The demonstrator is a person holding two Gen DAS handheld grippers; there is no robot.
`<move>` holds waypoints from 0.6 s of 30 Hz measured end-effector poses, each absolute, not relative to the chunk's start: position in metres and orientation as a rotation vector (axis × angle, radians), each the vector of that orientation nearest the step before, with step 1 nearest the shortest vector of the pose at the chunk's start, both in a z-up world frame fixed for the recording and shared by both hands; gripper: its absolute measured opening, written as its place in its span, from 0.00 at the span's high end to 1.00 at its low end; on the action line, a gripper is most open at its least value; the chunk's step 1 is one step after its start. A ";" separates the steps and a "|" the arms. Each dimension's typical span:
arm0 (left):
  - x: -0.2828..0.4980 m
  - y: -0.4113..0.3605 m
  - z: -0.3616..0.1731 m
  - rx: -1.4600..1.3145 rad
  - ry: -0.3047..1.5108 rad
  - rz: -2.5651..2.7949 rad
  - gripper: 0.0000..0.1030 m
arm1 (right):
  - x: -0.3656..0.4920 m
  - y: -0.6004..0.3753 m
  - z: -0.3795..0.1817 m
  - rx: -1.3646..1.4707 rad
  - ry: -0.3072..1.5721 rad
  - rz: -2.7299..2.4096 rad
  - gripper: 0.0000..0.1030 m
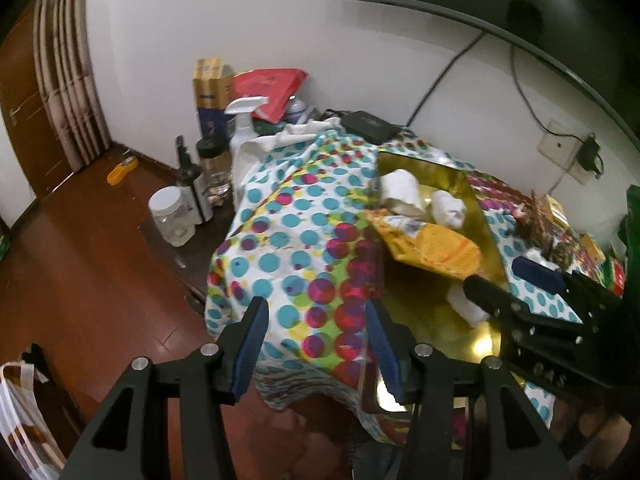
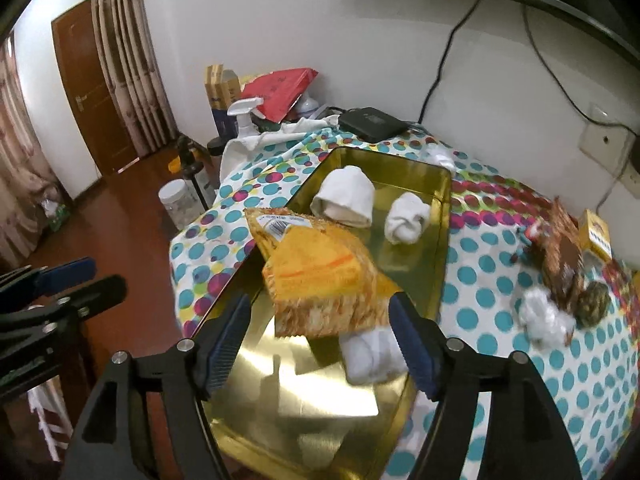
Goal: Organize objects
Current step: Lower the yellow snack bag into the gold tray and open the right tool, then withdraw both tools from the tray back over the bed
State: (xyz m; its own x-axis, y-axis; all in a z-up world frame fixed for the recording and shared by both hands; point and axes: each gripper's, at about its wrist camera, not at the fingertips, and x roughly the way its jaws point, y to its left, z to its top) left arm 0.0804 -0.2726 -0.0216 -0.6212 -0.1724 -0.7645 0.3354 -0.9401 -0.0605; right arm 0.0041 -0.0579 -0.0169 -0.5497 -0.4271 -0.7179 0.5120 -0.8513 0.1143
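Note:
A gold metal tray (image 2: 280,420) lies on the polka-dot cloth (image 2: 500,280). In it are an orange snack packet (image 2: 320,276), a rolled white towel (image 2: 346,196), a knotted white sock (image 2: 406,218) and another white sock roll (image 2: 370,354) by the near side. My right gripper (image 2: 320,344) is open just above the tray, its jaws either side of the packet's near end, not touching it. My left gripper (image 1: 316,344) is open and empty over the cloth's hanging left edge, beside the tray (image 1: 440,328). The right gripper (image 1: 516,280) shows there above the packet (image 1: 428,244).
Right of the tray lie a white wad (image 2: 546,316), a brown packet (image 2: 564,256), a dark ball (image 2: 594,298) and a yellow box (image 2: 598,234). A black box (image 2: 372,122), spray bottle (image 1: 244,120), jars (image 1: 172,214) and cartons stand at the back left. Wooden floor lies left.

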 end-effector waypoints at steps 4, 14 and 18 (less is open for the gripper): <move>0.074 -0.247 -0.017 1.198 0.232 -2.625 0.50 | 0.017 -0.035 -0.008 1.045 0.080 -2.397 0.29; 0.056 -0.169 -0.007 1.231 0.079 -2.748 0.50 | 0.014 0.052 -0.002 1.060 -0.055 -2.566 0.27; 0.049 -0.137 -0.008 1.257 0.016 -2.795 0.50 | 0.010 0.098 -0.008 1.089 -0.124 -2.652 0.27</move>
State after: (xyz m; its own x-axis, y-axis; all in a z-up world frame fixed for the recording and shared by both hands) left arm 0.0492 -0.1368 -0.0077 -0.6609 -0.0658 -0.7476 0.0745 -0.9970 0.0218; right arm 0.0099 0.0983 -0.0083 -0.6808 -0.2804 -0.6767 0.2158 -0.9596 0.1805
